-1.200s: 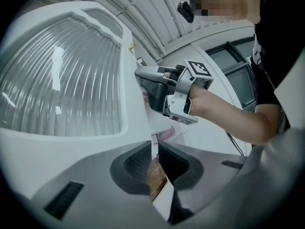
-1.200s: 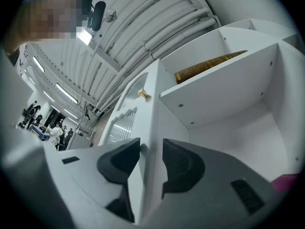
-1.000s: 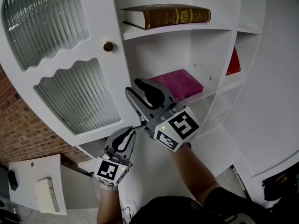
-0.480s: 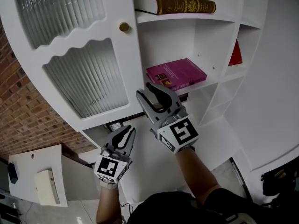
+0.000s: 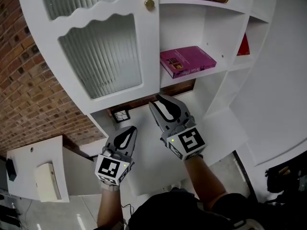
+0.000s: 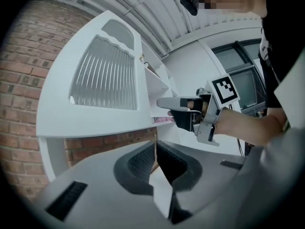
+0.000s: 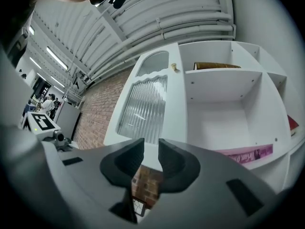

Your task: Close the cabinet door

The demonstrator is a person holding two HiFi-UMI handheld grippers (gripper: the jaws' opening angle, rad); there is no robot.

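The cabinet door, fitted with ribbed glass and a brass knob, is seen standing open, swung out to the left of the white shelves. The right gripper is held near the door's lower corner; its jaws have just been closing, with a gap left and nothing between them. The left gripper, lower left, is clenched on nothing. A magenta book is laid on a shelf.

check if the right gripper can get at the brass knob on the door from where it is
Probably yes. The right gripper sits just below the cabinet door; its jaws have just been closing on nothing. The knob is higher up near the door's free edge, with nothing between.
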